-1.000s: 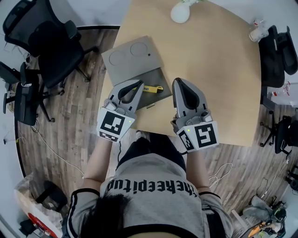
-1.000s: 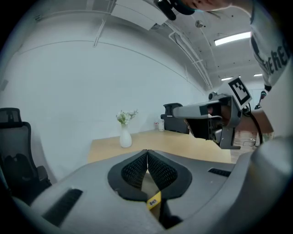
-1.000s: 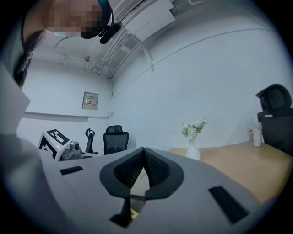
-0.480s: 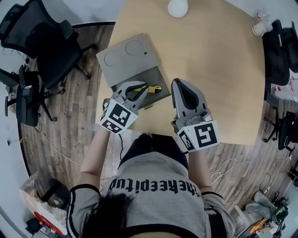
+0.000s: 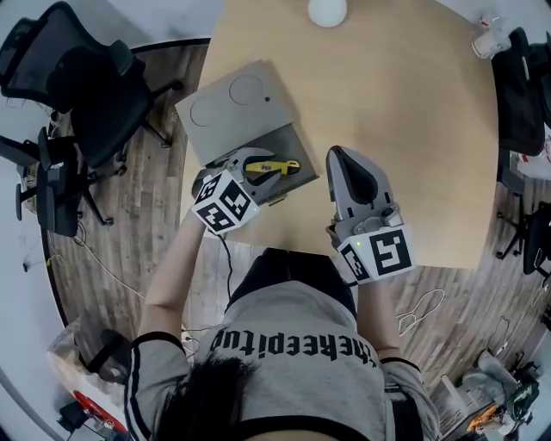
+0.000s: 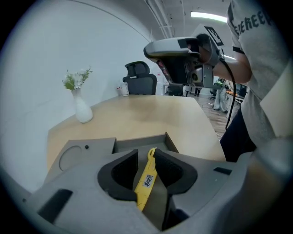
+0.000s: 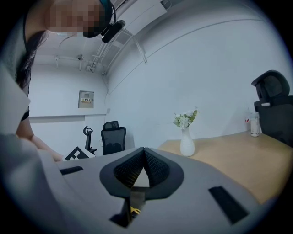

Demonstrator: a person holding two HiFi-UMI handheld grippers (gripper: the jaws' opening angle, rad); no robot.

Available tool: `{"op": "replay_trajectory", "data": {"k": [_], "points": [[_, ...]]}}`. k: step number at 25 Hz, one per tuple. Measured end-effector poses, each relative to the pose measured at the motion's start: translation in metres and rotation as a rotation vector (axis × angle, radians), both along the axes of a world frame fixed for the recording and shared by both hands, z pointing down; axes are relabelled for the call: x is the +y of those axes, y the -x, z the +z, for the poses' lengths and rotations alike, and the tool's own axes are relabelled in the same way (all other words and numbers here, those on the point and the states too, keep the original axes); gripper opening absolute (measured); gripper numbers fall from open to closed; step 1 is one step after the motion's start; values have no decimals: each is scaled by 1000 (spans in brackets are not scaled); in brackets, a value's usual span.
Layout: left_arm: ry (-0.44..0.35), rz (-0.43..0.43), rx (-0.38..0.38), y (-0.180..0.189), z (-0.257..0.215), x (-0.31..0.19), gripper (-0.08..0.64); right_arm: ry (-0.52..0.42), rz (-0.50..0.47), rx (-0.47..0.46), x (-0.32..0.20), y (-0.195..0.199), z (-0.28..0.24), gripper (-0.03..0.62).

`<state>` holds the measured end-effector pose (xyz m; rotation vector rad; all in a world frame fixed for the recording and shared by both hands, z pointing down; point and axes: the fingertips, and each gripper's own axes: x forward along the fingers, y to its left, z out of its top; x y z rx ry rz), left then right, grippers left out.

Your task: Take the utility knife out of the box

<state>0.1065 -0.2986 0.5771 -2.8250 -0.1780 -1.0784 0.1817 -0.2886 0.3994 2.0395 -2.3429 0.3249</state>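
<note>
The utility knife (image 5: 277, 166) is yellow, the box (image 5: 231, 102) grey, the desk (image 5: 396, 103) pale tan wood, the vase (image 5: 327, 10) white, the left tongs (image 6: 146, 154) and right tongs (image 7: 143, 153) grey with black pads (image 6: 121, 176) and black-and-white square-marker cubes (image 5: 225, 201), the floor (image 5: 129, 232) grey-brown planks, the office chair (image 5: 90, 77) black.

- The left gripper (image 5: 263, 164) points forward and tilts down, its marker cube turned on a corner towards the head camera.
- Its jaws have just been opening and now stand apart in the left gripper view (image 6: 147, 154), with the yellow utility knife (image 6: 146, 177) lying in the gap between them and the pads not clamped on it.
- The right gripper (image 5: 335, 152) lies nearly level, beside the left one.
- Its jaws meet at the tips (image 7: 143, 150), with nothing held.
- Both bare forearms reach forward from the body.
</note>
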Motion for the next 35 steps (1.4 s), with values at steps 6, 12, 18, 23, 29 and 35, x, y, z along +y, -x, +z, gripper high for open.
{"op": "replay_trajectory", "data": {"k": [6,12,18,23,29,35], "points": [[13,78,-93,1,24,4,138,13,5,-3,-1,-8,4,6],[-8,145,-175,3,42,6,153,20,5,-9,-3,-14,8,6],[-17,181,-235,1,59,13,161,22,13,-12,-4,-21,12,6],[3,150,-247,5,66,9,175,26,15,-13,-4,-23,14,5],[75,90,-241,5,66,9,150,26,9,-17,-7,-22,14,6],[75,2,-237,4,63,6,132,19,0,-12,-6,-17,10,6]]}}
